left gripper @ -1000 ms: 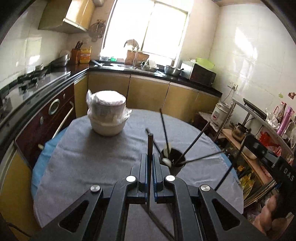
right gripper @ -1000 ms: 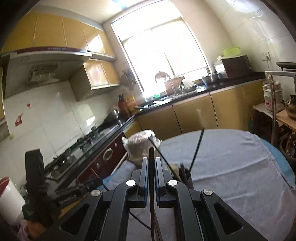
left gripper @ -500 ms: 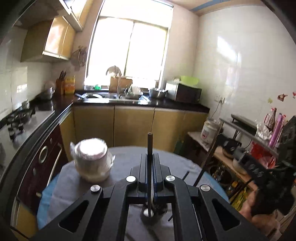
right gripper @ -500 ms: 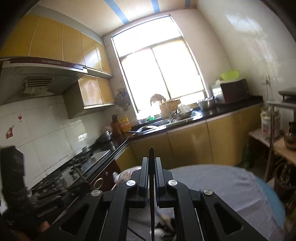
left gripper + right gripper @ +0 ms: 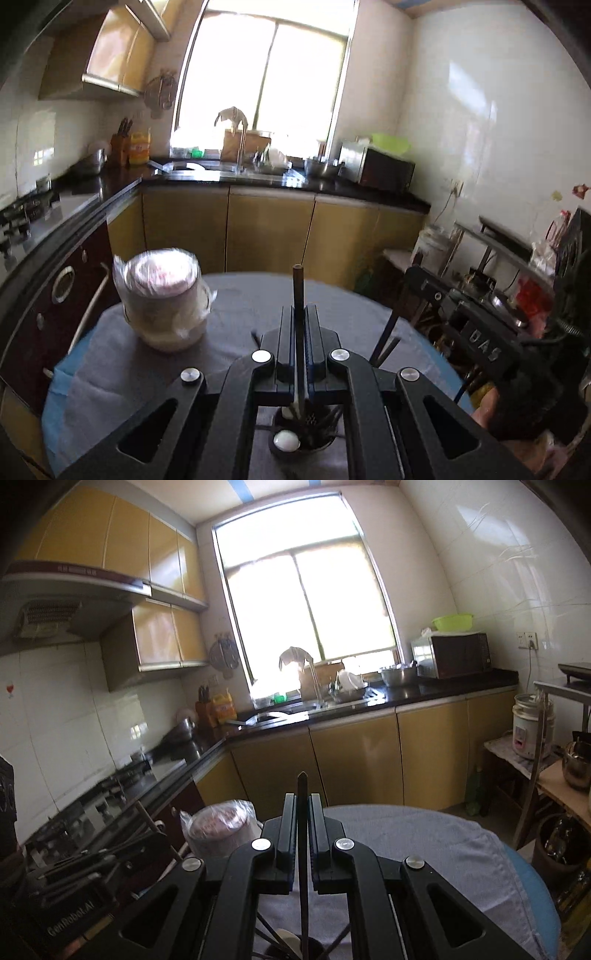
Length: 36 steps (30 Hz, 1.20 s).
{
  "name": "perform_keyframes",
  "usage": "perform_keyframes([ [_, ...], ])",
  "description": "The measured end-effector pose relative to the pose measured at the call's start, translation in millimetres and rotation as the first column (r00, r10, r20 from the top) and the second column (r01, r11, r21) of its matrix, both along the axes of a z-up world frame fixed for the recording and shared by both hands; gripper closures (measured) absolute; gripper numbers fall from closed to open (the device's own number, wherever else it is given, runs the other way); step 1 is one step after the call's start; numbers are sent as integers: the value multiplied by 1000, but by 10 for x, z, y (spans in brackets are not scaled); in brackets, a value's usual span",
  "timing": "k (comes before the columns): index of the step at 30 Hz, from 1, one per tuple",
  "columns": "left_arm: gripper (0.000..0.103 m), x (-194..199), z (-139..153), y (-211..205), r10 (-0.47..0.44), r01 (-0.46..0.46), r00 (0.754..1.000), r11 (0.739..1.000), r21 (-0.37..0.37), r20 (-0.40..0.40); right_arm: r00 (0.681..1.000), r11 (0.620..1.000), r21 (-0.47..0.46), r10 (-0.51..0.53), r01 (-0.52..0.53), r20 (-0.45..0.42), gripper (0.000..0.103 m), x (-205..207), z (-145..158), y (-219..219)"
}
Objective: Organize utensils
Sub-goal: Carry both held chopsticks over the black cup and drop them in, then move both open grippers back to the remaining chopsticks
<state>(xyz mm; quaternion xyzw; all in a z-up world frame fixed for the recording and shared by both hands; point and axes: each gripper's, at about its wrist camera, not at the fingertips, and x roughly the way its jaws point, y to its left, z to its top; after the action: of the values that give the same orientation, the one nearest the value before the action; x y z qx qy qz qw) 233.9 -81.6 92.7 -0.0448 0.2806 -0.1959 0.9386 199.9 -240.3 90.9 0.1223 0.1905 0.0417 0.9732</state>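
I am holding my left gripper (image 5: 297, 314) clenched on a dark chopstick (image 5: 297, 291), which is standing upright between its jaws with its blunt end sticking out above them. Directly below that gripper, the dark utensil holder (image 5: 303, 439) is sitting on the grey-clothed round table (image 5: 110, 373), with more dark sticks and a white spoon (image 5: 285, 441) leaning in it. I am keeping my right gripper (image 5: 303, 805) clamped on a second chopstick (image 5: 303, 786), also upright, its pointed tip rising past the jaws; its lower end is reaching down toward the holder at the bottom edge of the right wrist view. Beyond the holder, toward the left of the table, a plastic-wrapped stack of bowls (image 5: 162, 295) is standing well apart from it.
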Motion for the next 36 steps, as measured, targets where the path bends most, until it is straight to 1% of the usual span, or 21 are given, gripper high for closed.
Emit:
perform_keyframes([
  [3,98,14,-143,-3,-29,31,998,999,30,-58,997,999,7,44,-44,-56,96,16,-153,-38],
  [5,98,-18,-186,5,-34,38,997,998,44,-75,994,997,33,73,-70,-87,96,-21,-226,-93],
  [8,94,-131,-219,69,-75,79,992,996,40,-106,988,992,78,103,-95,-114,96,-147,-272,-191],
  [9,82,-186,-226,87,-81,87,990,995,46,-111,988,992,83,105,-96,-117,95,-192,-273,-214],
  [10,66,-245,-229,119,-82,88,991,995,53,-110,987,992,88,105,-95,-122,93,-260,-273,-243],
  [12,52,-453,-218,220,-78,83,994,994,68,-75,987,990,101,110,-98,-121,92,-430,-268,-287],
  [14,47,-632,-203,276,-80,84,996,992,95,-46,989,991,100,99,-89,-109,92,-664,-261,-323],
  [16,35,-831,-228,321,-67,72,997,987,141,-40,991,990,113,94,-83,-97,92,-928,-277,-372],
  [18,34,-1036,-279,367,-38,45,998,983,179,-41,992,989,126,89,-77,-94,90,-1159,-307,-391],
  [20,31,-1185,-334,399,5,6,999,978,210,-50,992,989,134,82,-69,-98,81,-1404,-359,-383],
  [21,26,-1230,-361,421,27,-14,998,974,225,-58,991,989,135,78,-63,-107,70,-1499,-387,-366],
  [22,25,-1293,-387,436,49,-32,997,971,237,-66,990,988,141,72,-55,-118,57,-1608,-425,-349],
  [23,25,-1354,-408,452,65,-46,995,970,239,-72,990,987,152,71,-52,-124,48,-1708,-461,-323],
  [24,25,-1417,-426,471,80,-60,994,968,244,-74,989,986,155,72,-52,-128,48,-1787,-491,-293],
  [26,25,-1537,-443,500,110,-92,992,959,267,-56,984,991,122,71,-51,-163,48,-1927,-552,-177],
  [29,25,-1673,-448,568,138,-125,990,952,280,-26,980,994,85,78,-63,-186,48,-2077,-619,-35],
  [36,24,-1866,-543,661,188,-178,982,932,316,-2,963,995,71,88,-72,-255,48,-2157,-863,204],
])
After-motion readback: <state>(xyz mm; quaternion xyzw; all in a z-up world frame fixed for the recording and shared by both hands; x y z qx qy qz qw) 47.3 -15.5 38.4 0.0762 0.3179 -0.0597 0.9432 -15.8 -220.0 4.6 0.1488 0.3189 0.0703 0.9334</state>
